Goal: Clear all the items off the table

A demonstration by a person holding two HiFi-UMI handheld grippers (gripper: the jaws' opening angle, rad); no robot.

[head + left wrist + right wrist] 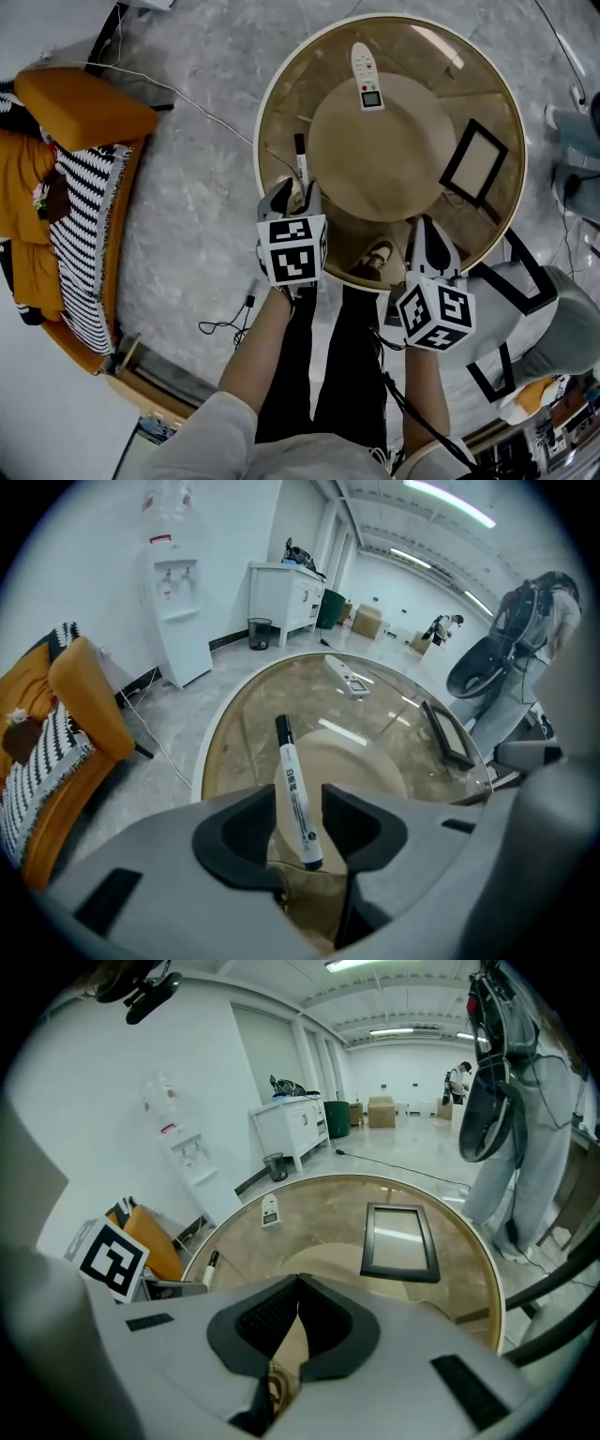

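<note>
Left gripper (298, 808), jaws apart, straddles the white marker pen with a black cap (289, 761), which lies by the near-left rim of the round glass-topped counter (272, 84). The pads flank the barrel without pressing, set crosswise for a squeeze. Right gripper (298, 1312), jaws together and empty, hangs over the near edge, apparently waiting. A white handheld device with a small screen (367, 77) and a black rectangular frame (474, 159) lie farther across, uncleared.
</note>
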